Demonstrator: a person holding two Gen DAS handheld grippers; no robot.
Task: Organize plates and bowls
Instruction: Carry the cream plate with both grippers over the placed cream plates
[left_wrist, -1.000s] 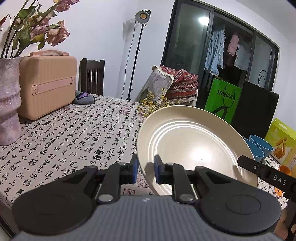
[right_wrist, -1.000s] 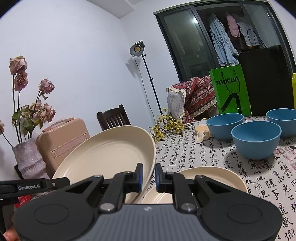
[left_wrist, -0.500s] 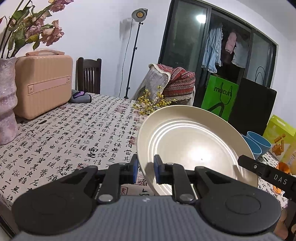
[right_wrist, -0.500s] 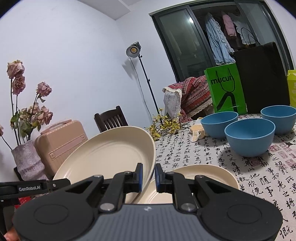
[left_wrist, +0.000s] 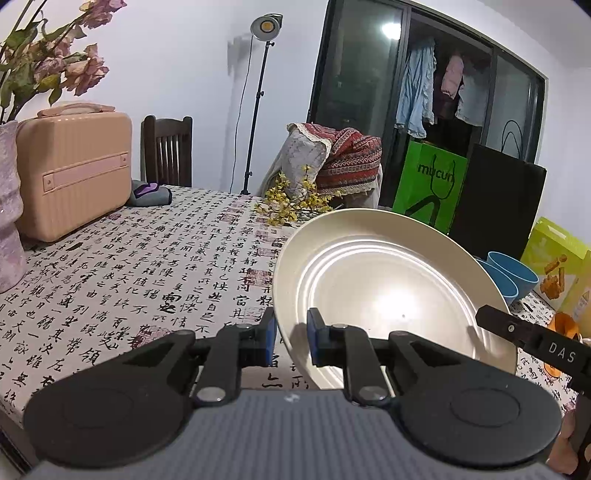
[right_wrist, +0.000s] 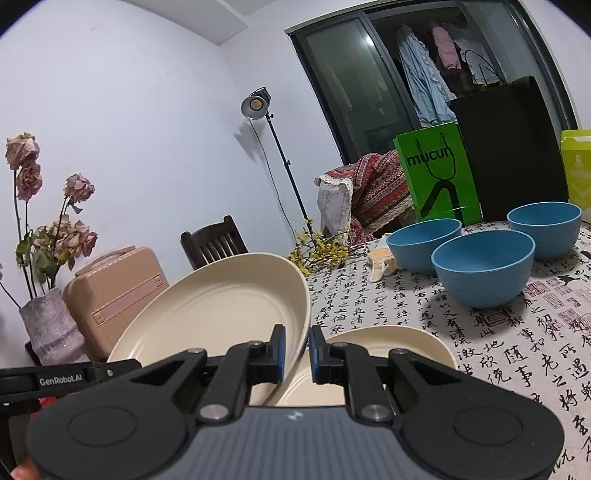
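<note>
Calligraphy-print tablecloth (right_wrist: 517, 350) carries three blue bowls (right_wrist: 484, 271) at 2 o'clock. Left gripper (left_wrist: 290, 341) and right gripper (right_wrist: 297, 350) both pinch one tilted cream plate (right_wrist: 218, 314) by opposite rim edges, above a second cream plate (right_wrist: 388, 354) lying flat.

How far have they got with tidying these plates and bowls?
Early days: nothing looks stacked yet. In hand: the left claw and right claw both pinch one cream plate, tilted above a second plate lying on the table. Left to do: probably set it onto that plate, then nest the three blue bowls, which stand apart.
</note>
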